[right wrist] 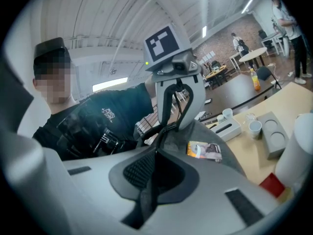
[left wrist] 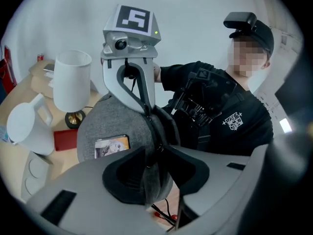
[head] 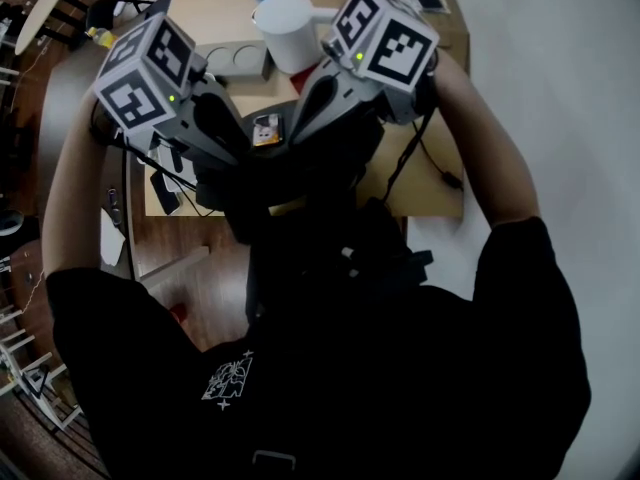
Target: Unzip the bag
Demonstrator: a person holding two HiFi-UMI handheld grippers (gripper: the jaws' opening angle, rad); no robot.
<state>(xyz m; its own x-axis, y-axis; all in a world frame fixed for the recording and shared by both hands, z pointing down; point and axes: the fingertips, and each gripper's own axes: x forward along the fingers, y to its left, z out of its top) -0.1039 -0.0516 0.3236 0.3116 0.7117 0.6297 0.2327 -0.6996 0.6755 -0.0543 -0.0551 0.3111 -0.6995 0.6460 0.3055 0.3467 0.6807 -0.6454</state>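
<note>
While left tool (left wrist: 152, 150) and right tool (right wrist: 156, 150) pinch its seam (left wrist: 152, 126), grey bag (left wrist: 105, 124), picture card (left wrist: 111, 146) (on its front).

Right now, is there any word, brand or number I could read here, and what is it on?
No legible words or numbers anywhere.
White print on the black shirt: too small to read.
Picture label on the grey bag: blurred, unreadable.
Marker cubes: black-and-white squares only, no letters.
</note>
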